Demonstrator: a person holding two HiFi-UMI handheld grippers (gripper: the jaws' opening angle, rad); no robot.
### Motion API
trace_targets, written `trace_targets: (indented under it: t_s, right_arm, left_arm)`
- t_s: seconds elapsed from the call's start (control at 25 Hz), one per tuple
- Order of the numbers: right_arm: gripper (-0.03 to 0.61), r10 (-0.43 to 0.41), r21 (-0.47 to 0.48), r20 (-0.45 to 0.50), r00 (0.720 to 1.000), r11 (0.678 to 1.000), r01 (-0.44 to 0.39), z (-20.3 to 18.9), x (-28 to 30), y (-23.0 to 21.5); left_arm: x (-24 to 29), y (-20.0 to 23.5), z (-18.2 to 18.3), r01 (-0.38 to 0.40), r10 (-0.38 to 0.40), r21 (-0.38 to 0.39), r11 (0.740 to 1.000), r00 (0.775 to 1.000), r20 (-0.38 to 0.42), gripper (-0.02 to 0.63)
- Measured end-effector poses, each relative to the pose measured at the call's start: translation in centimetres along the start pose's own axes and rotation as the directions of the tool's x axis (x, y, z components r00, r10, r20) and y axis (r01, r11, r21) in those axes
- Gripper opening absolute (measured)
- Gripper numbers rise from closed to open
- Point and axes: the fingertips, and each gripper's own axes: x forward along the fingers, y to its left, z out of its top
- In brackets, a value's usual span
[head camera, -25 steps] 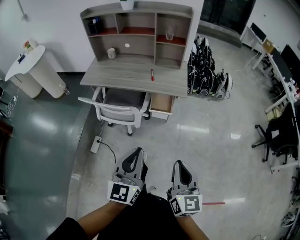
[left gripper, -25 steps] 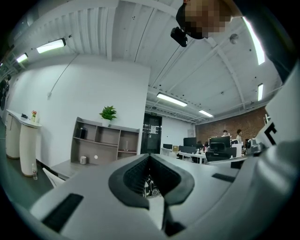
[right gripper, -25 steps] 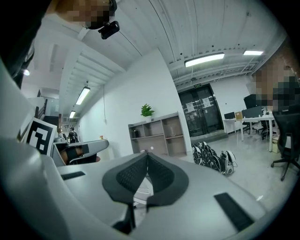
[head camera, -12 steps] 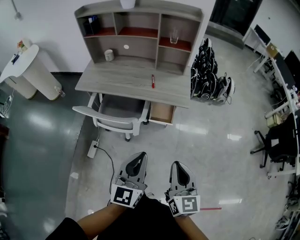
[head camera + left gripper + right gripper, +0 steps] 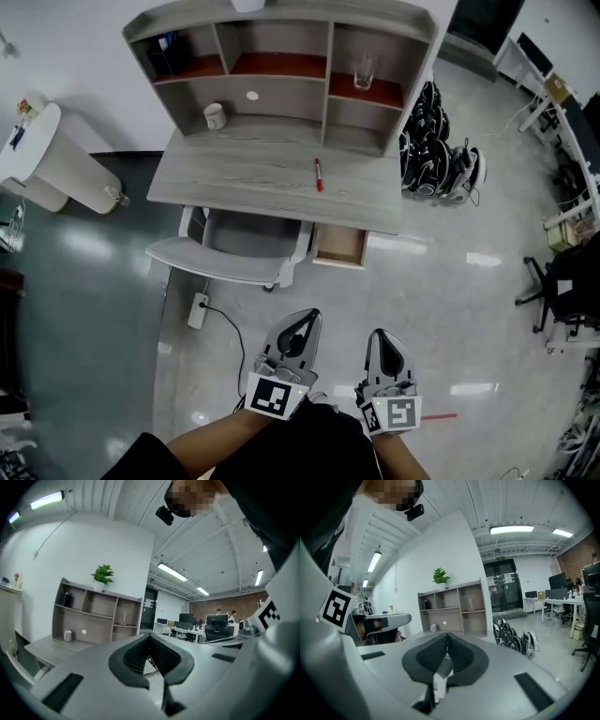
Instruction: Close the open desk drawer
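In the head view, the open drawer [image 5: 339, 246] juts from under the right end of the desk [image 5: 253, 178], just beside the chair [image 5: 234, 251]. It is well apart from your left gripper [image 5: 302, 328] and right gripper [image 5: 384, 339]. It looks like a rigid wooden box on runners, likely to slide under a steady push, so press flat on the middle of its front panel. In the left gripper view, the jaws are together on nothing. In the right gripper view, the jaws are likewise closed and empty.
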Motion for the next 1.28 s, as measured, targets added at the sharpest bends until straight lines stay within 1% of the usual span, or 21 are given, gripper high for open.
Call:
trace_targets:
  t_s: [0.24, 0.4, 0.44, 0.56, 0.72, 0.84, 1.0, 1.12, 1.28]
  right_arm:
    - [0.015, 0.036, -0.001, -0.026, 0.999, 0.999, -0.036, -0.6, 6.2, 1.1]
    - [0.015, 0.043, -0.072, -0.024, 0.999, 0.996, -0.044, 0.0, 9.1, 2.0]
    - [0.017, 0.044, -0.068, -0.025, 0.999, 0.997, -0.045, 0.0, 9.7, 2.2]
    - [0.017, 0.027, 0.000, -0.041, 0.999, 1.000, -0.027, -0.9, 11.3, 1.9]
    - [0.015, 0.004, 0.082, -0.068, 0.998, 0.997, 0.002, -2.6, 12.3, 1.1]
    - [0.017, 0.026, 0.101, -0.085, 0.996, 0.995, -0.017, -4.5, 13.0, 1.2]
    - [0.017, 0.066, 0.117, -0.123, 0.990, 0.992, -0.052, -8.3, 14.4, 1.5]
    - [0.017, 0.057, 0.150, -0.144, 0.988, 0.988, -0.035, -11.1, 15.5, 0.8]
    - [0.017, 0.050, 0.211, -0.128, 0.991, 0.977, -0.022, -13.2, 18.0, -0.4]
  left_arm:
    - [3.3, 4.8, -0.7, -0.001, -0.001, -0.024, 1.000, 0.999, -0.046, 0.005]
    - [5.2, 7.1, -1.7, 0.037, -0.041, -0.060, 0.997, 0.997, -0.066, 0.005]
    - [5.5, 7.7, -1.9, 0.041, -0.045, -0.067, 0.997, 0.997, -0.066, 0.005]
    - [6.4, 9.3, -2.4, 0.043, -0.048, -0.065, 0.997, 0.996, -0.079, 0.005]
    - [7.4, 10.1, -2.6, 0.063, -0.066, -0.044, 0.997, 0.995, -0.069, 0.005]
    - [7.8, 10.4, -3.6, 0.056, -0.059, -0.042, 0.998, 0.996, -0.073, 0.005]
    - [8.1, 10.6, -4.8, 0.036, -0.041, -0.056, 0.998, 0.996, -0.080, 0.005]
    - [8.4, 10.4, -6.2, 0.043, -0.049, -0.056, 0.998, 0.993, -0.107, 0.005]
    - [9.4, 10.5, -8.0, 0.035, -0.040, -0.048, 0.998, 0.992, -0.122, 0.005]
